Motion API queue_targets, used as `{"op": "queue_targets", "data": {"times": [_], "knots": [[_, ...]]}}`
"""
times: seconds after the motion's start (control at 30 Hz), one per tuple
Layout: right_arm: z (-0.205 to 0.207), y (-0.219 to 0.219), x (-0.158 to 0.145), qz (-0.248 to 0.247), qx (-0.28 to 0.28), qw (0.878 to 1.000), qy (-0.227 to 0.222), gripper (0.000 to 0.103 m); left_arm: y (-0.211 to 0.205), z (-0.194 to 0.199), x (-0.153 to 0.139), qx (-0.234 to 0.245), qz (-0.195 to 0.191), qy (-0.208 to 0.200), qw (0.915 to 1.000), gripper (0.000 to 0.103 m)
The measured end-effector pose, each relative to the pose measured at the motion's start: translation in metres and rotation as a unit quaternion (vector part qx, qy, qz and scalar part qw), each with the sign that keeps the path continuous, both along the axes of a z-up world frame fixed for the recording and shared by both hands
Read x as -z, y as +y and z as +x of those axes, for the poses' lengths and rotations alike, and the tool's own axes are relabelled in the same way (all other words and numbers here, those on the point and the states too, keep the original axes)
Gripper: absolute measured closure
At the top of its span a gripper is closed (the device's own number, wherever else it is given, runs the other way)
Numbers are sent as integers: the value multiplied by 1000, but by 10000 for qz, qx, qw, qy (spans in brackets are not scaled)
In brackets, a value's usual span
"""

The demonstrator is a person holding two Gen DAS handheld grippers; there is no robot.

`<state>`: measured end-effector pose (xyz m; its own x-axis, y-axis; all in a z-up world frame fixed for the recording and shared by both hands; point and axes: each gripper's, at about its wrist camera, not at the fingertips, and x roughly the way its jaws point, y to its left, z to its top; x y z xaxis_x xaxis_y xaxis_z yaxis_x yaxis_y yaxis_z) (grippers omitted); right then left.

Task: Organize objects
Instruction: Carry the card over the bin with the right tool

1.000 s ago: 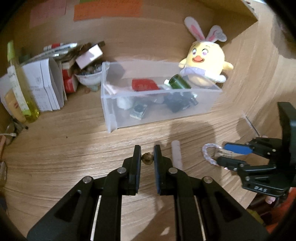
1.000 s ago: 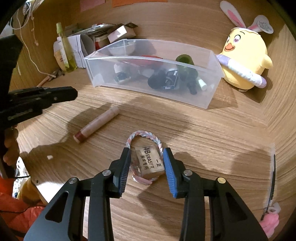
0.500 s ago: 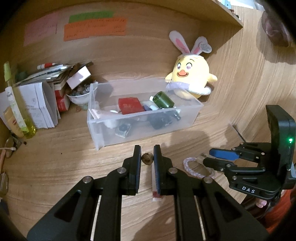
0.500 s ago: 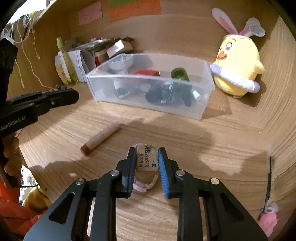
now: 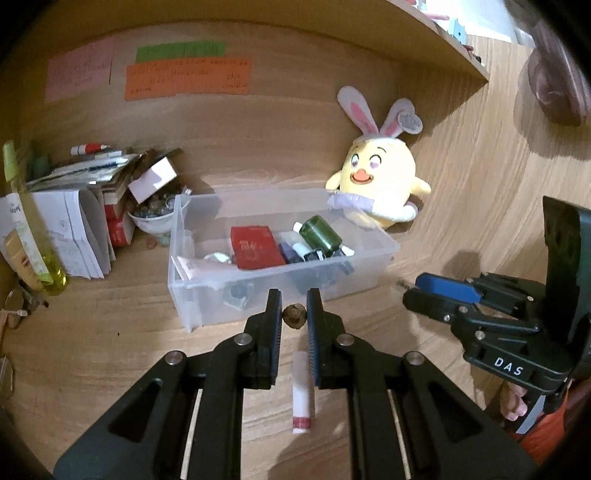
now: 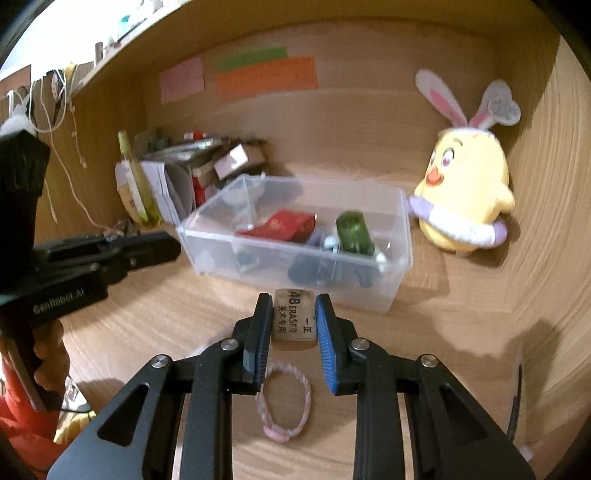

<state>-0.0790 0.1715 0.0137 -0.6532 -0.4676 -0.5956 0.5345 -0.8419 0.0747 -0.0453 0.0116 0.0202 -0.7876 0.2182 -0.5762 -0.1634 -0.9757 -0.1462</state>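
**Eraser and nut held above the wooden worktop**

Eraser [image 6: 294, 319], printed "4B ERASER", sits clamped between the pads of my right tool [image 6: 294, 325], lifted off the worktop [image 6: 424, 369]. Its jaws have just been closing and now press on both sides of the block. Under it a pink-and-white braided bracelet [image 6: 285, 402] lies flat on the wood. My left tool [image 5: 294, 316] is shut as tight as it goes on a small brown nut-like ball [image 5: 294, 315], held right at the fingertips, also clear of the surface. Below that tool a pale lip-balm tube [image 5: 302, 397] with a red end lies on the worktop.

I work inside a wood-grain alcove: worktop, back wall and side walls all share the same light oak finish, and a shelf [image 5: 436, 33] runs overhead. Pink, green and orange paper notes [image 5: 186, 75] are stuck to the back wall. A clear plastic bin [image 5: 280, 280] stands in the middle of the worktop, holding a red booklet [image 5: 255, 247], a dark green bottle [image 5: 319, 234] and smaller dark items. A yellow chick plush with rabbit ears [image 5: 376, 181] sits just beside the bin's right end, against the wall. At the left are a stack of papers and boxes [image 5: 85, 229], a white bowl [image 5: 153, 221] of small bits and a tall bottle of yellow liquid [image 5: 33, 236].
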Motion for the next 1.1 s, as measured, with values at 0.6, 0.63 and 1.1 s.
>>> {"op": "queue_targets", "data": {"times": [0.6,0.63,1.1], "knots": [[-41,-1,-32,-242,201,9988,375,81,6,-46,-17,2,121,77,9999,91],[-43,-1,-33,-257,202,9987,381,81,6,-48,-18,0,128,86,9999,91],[-82,1,-26,-203,383,9988,234,81,-19,-66,-17,-124,310,-98,9994,91]]}}
